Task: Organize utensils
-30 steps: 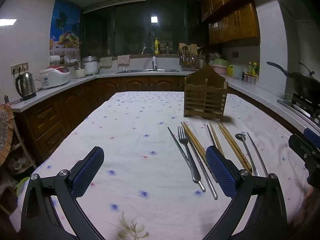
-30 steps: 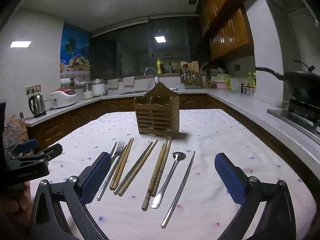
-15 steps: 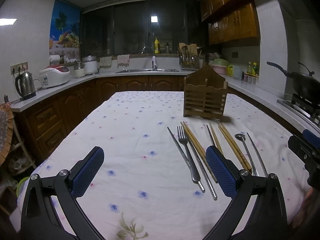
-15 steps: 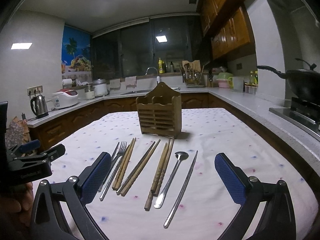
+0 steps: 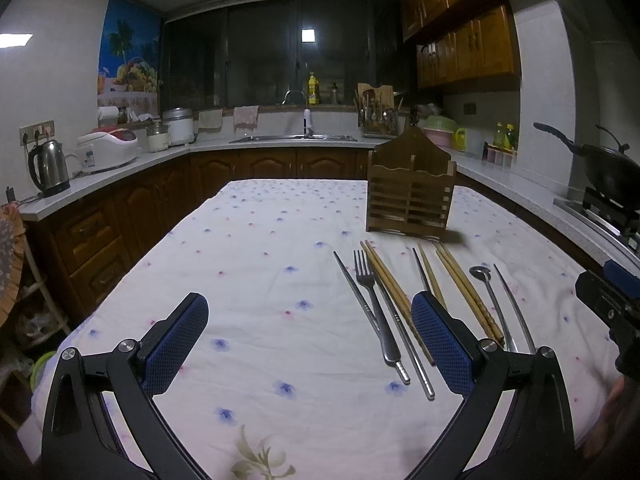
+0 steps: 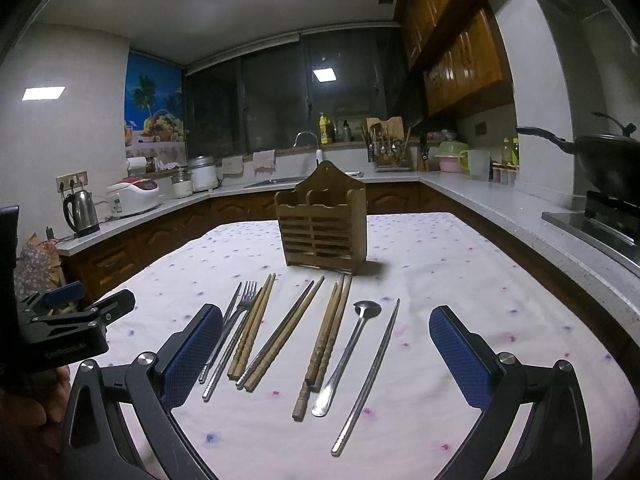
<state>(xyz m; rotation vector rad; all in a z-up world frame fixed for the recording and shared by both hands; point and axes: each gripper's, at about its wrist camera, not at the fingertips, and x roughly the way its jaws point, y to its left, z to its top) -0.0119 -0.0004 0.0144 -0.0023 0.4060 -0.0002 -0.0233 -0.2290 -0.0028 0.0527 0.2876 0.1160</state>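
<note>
Right gripper (image 6: 326,354) rising a bit since earlier picture; utensils looking farther below. Long brown wooden chopsticks (image 6: 329,338), silver metal fork (image 6: 240,312), silver metal spoon (image 6: 348,356) lying in row on white flowery tablecloth (image 5: 256,280), ready for picking. Brown slatted wooden holder box (image 6: 322,232) standing just behind, waiting empty. Both grippers' blue fingers staying wide apart, holding nothing. Left gripper (image 5: 308,344) hovering beside fork. Nothing blocking way. Black wok (image 6: 608,160) sitting far off.
</note>
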